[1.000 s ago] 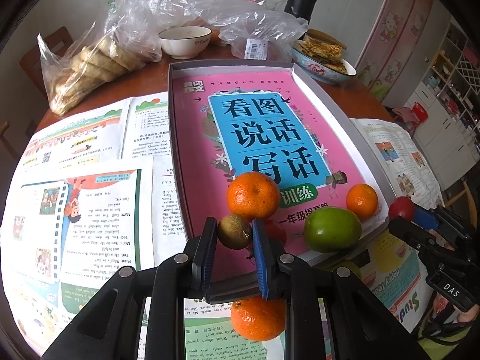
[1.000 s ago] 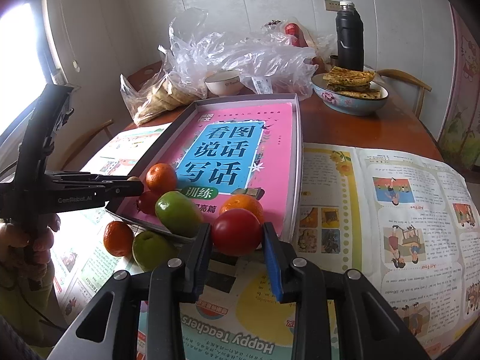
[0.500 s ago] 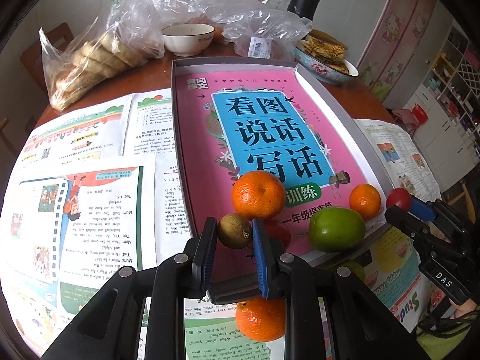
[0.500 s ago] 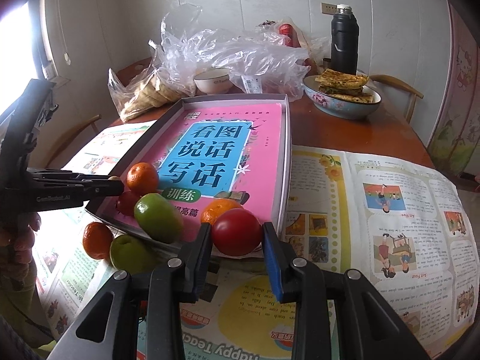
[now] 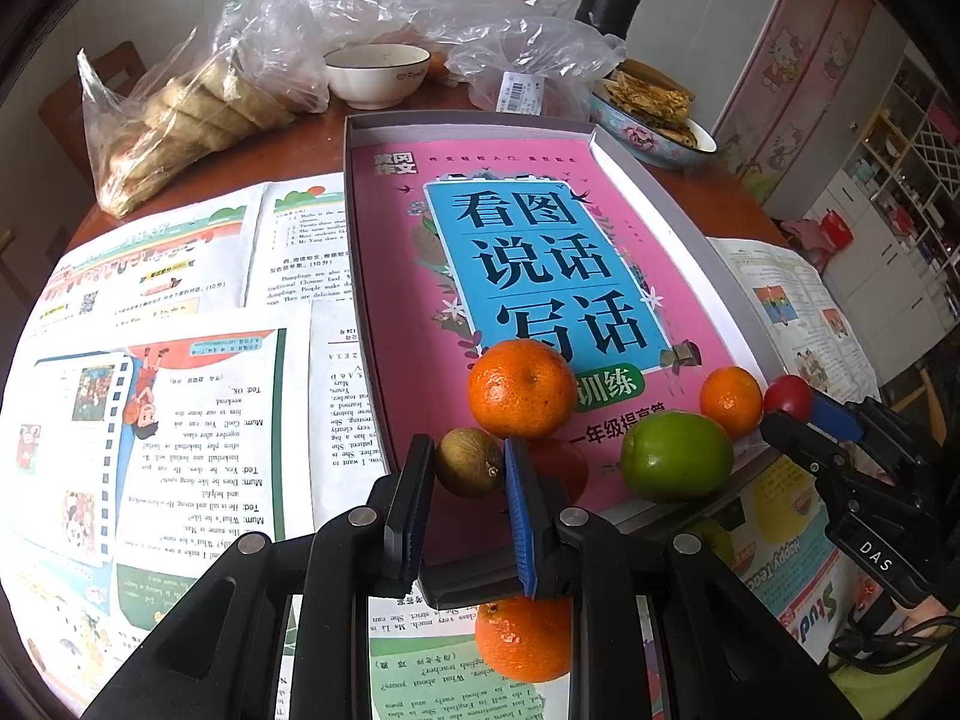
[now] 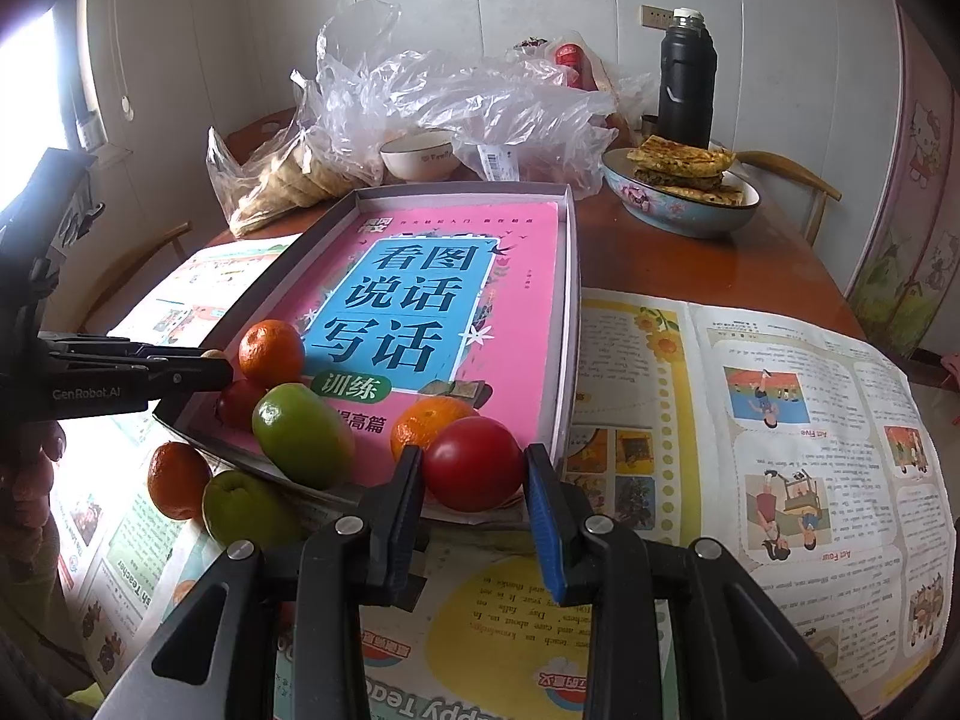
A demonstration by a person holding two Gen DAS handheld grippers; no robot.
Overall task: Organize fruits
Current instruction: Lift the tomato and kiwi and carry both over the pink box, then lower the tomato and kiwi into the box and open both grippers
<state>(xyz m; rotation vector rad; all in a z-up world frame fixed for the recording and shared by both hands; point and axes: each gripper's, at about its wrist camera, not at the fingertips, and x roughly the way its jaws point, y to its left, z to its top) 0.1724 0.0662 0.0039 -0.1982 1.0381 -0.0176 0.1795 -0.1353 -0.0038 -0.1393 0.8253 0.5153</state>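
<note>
At the tray's near edge, crowded fruit; far end bare.

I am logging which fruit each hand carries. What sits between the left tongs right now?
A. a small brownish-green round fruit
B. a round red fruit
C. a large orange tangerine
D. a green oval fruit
A: in the left wrist view the left tongs are shut on the small brownish-green round fruit, both pads touching it.

The table is viewed close up and steeply downward by 2 fisheye cameras, one from its near left, one from its near right. The pink-lined tray is shared by both.
</note>
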